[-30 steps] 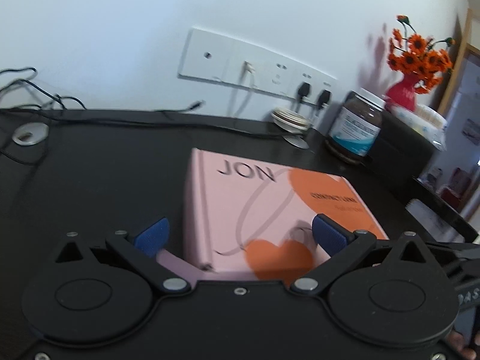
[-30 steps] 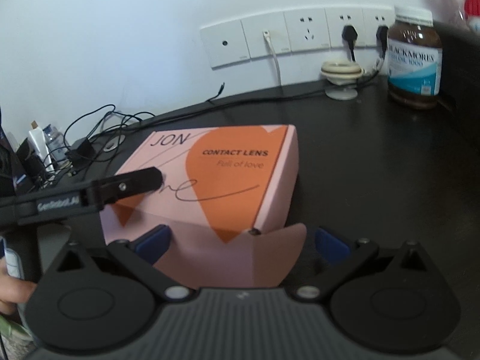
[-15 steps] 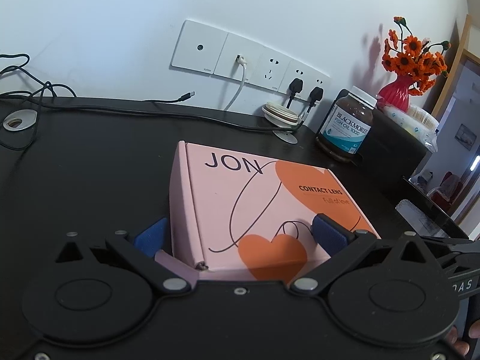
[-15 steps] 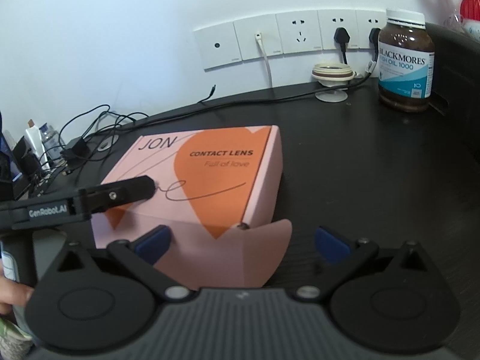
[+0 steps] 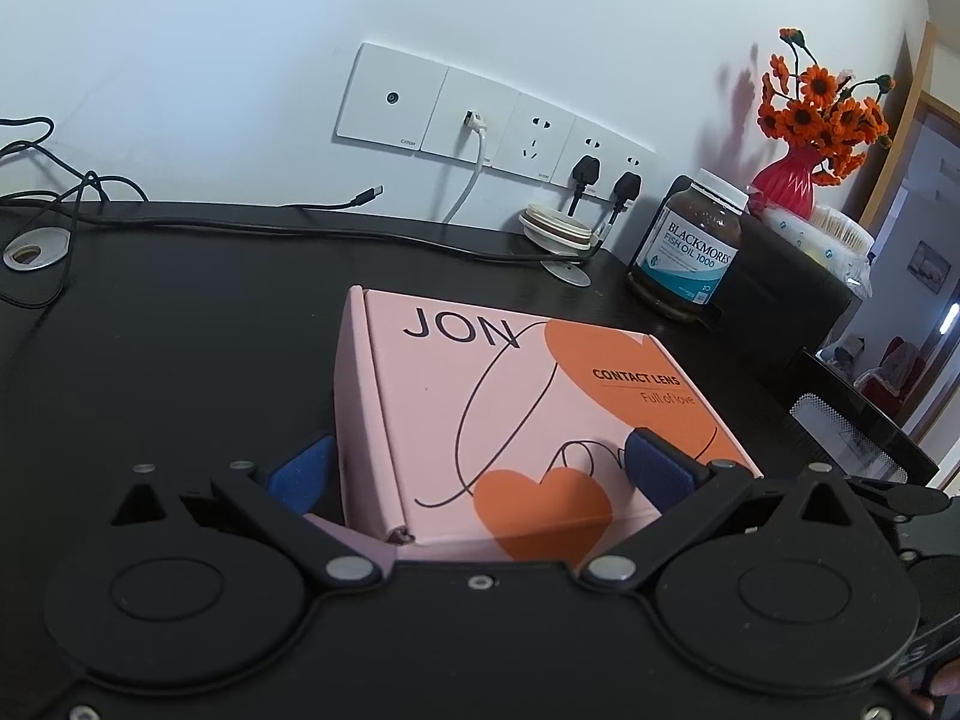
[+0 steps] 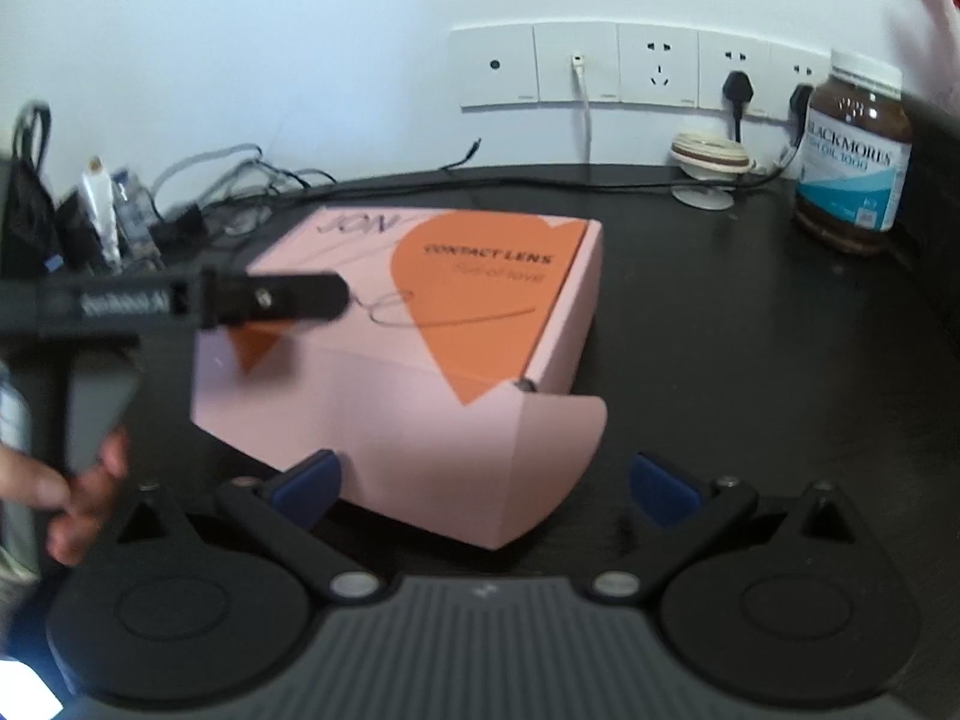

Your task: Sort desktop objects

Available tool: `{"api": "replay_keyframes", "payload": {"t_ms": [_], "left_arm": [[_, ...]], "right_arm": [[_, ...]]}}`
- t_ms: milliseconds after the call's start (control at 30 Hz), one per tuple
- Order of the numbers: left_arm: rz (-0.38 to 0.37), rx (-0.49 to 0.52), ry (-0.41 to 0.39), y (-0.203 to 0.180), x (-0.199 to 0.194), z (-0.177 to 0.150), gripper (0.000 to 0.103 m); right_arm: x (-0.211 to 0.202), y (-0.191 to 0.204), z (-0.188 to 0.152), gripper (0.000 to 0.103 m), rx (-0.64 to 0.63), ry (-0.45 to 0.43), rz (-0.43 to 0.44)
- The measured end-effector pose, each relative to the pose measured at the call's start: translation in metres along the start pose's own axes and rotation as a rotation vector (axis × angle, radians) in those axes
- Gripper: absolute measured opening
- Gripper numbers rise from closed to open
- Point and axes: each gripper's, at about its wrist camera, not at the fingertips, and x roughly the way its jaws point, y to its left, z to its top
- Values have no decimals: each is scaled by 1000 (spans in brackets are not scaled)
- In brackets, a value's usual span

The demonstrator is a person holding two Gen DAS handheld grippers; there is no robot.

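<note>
**Box drawn nearer between two spread grippers**

Since a second ago the pink box (image 5: 528, 414) is seen closer and squarer in the left wrist view, and the right wrist view has shifted so the wall sockets (image 6: 618, 69) sit higher and more central.

At far left of the counter (image 5: 180, 324), tangled black cables (image 5: 54, 192) are trailed past a metal grommet (image 5: 33, 249). The left gripper (image 5: 480, 468) is held with its jaws spread, one blue pad beside the box's left wall, the other over the printed lid. The box lies flat on the counter, mid-desk, its side flap hanging loose. The right gripper (image 6: 486, 480) is likewise released, straddling the flap at the box's near corner. Further right, a fish-oil jar (image 5: 690, 252) stands beside a black cabinet (image 5: 786, 294), on which a red vase of orange flowers (image 5: 798, 138) is set.
</note>
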Motion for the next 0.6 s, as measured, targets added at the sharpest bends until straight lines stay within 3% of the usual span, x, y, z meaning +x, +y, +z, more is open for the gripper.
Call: {"api": "replay_keyframes", "payload": {"t_ms": [200,300,433,600], "left_arm": [[19,37,-18,-5,-2,-1,103],[8,30,-15,-3,-2,-1,103],[27,69,-25,-8,-4,0,103],[13,98,24,-4,-8,7,103]], "right_arm": [[8,3,1,102,-6,2,-15],[13,16,2,102,-67,1,6],[18,28,4,102,-133,-13,-33],[17,29,1,102,-168,-22,-68]]}}
